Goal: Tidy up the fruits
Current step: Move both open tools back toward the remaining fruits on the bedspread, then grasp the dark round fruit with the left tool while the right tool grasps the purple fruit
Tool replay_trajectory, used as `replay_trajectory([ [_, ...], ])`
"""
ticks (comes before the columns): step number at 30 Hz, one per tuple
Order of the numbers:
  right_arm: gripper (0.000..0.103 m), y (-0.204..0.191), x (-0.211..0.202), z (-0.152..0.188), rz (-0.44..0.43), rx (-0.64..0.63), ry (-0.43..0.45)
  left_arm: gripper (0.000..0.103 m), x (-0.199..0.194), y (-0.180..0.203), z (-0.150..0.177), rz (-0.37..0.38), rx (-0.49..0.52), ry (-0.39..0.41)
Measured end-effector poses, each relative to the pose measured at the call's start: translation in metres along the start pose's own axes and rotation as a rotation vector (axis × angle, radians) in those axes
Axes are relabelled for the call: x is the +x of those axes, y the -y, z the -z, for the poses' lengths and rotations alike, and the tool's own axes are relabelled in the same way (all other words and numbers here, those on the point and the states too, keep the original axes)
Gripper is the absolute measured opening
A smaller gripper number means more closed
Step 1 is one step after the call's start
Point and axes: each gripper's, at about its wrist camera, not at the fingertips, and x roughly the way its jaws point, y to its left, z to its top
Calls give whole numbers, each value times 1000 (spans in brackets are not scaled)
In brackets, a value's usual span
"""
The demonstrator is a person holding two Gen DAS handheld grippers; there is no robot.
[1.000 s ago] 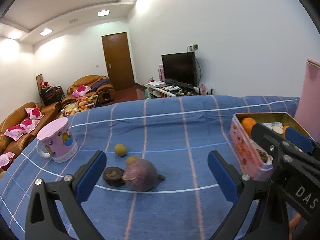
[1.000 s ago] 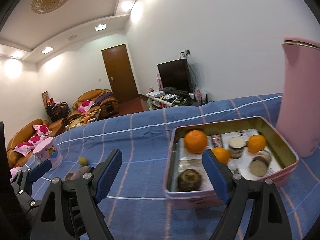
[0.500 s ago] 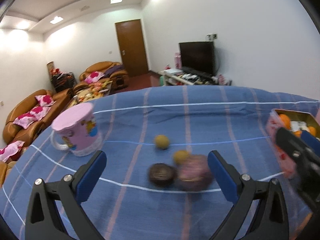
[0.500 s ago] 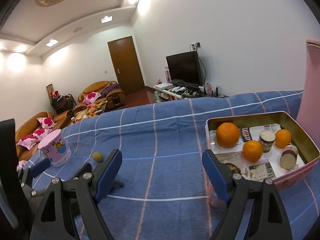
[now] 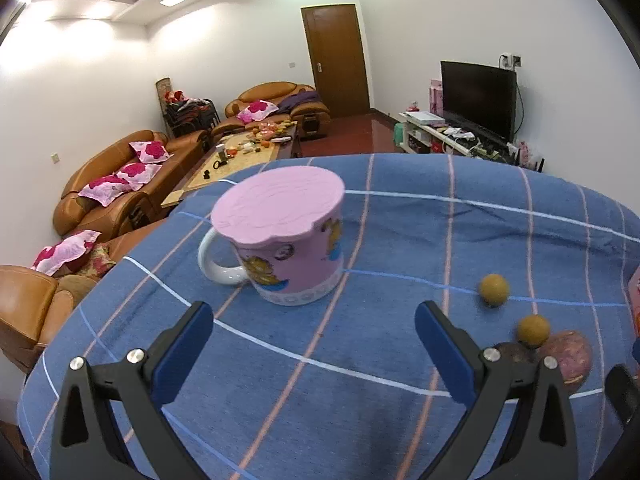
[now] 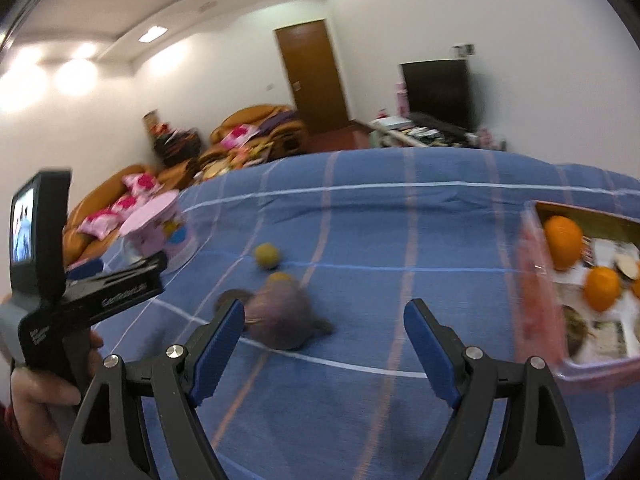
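Both grippers empty, fingers spread wide: left gripper (image 5: 314,350), right gripper (image 6: 324,346). On the blue counter (image 5: 400,240): two small yellow fruits (image 5: 494,289), one purple fruit (image 5: 570,356), one dark fruit (image 5: 510,351), clustered. One lidded pink mug (image 5: 286,236). Tin (image 6: 536,300) holds two oranges (image 6: 564,242) in view.

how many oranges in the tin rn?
3 visible in the pink tin, right wrist view: a large orange at the far end, a second nearer, and a sliver of a third at the frame edge. The frame cuts off the tin, so more may be hidden.
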Motion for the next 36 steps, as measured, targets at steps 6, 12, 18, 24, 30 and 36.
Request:
replay_trajectory([
  [6,83,-24,44,-1,39,-51,-173,103,4,4,2,22,4,-18],
  [12,67,-19,63,-3,7,-4,-228,103,1,2,0,52,11,-12],
  [18,63,-15,59,-2,-4,0,-221,103,0,6,-1,91,17,-8],
  [24,51,-7,26,6,47,-32,-138,103,-7,20,0,222,66,8],
  [30,51,17,18,12,-1,18,-160,103,-17,52,8,309,204,26],
  [36,52,9,22,11,19,-31,-180,95,-11,78,14,336,283,-28],
])
